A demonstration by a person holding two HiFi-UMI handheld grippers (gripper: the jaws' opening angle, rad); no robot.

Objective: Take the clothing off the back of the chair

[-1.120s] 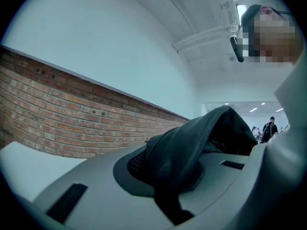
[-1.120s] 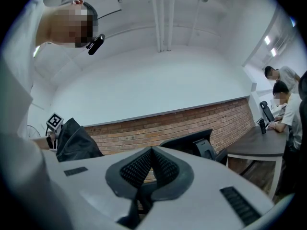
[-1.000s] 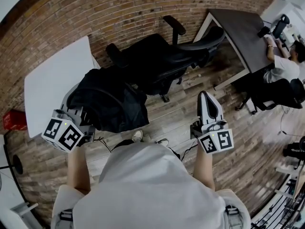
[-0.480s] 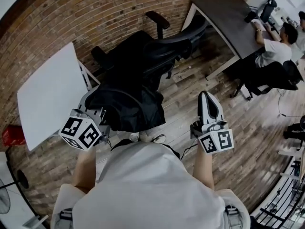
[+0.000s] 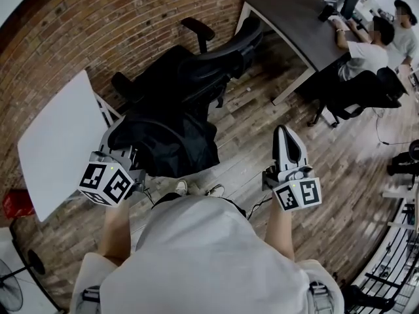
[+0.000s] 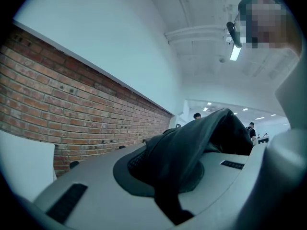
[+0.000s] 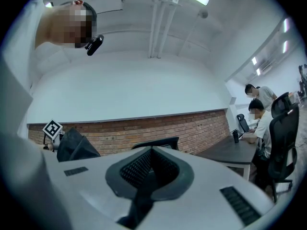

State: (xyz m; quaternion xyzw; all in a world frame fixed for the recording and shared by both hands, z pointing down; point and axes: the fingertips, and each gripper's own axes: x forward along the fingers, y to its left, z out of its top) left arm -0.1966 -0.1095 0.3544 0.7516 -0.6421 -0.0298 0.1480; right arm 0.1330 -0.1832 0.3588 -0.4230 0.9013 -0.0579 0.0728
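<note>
My left gripper [image 5: 126, 144] is shut on a black garment [image 5: 171, 142], which hangs bunched from its jaws in front of the black office chair [image 5: 208, 63]. In the left gripper view the dark cloth [image 6: 192, 145] is pinched between the pads and drapes over the left gripper [image 6: 176, 163]. I cannot tell whether the cloth still touches the chair. My right gripper [image 5: 287, 135] is held level over the wooden floor, right of the garment, shut with nothing in it. In the right gripper view the pads of the right gripper [image 7: 151, 166] meet, and the garment [image 7: 74, 146] shows at the far left.
A white table [image 5: 55, 142] stands at the left against the brick wall. A dark desk [image 5: 294, 18] is at the upper right, where seated people [image 5: 366, 51] work on chairs. My feet [image 5: 196, 190] are below the garment. A red box [image 5: 12, 203] lies at the far left.
The left gripper has carried the garment a little to the right and lower. The head view has swung, so chair and desk sit further left. The right gripper stays shut and empty.
</note>
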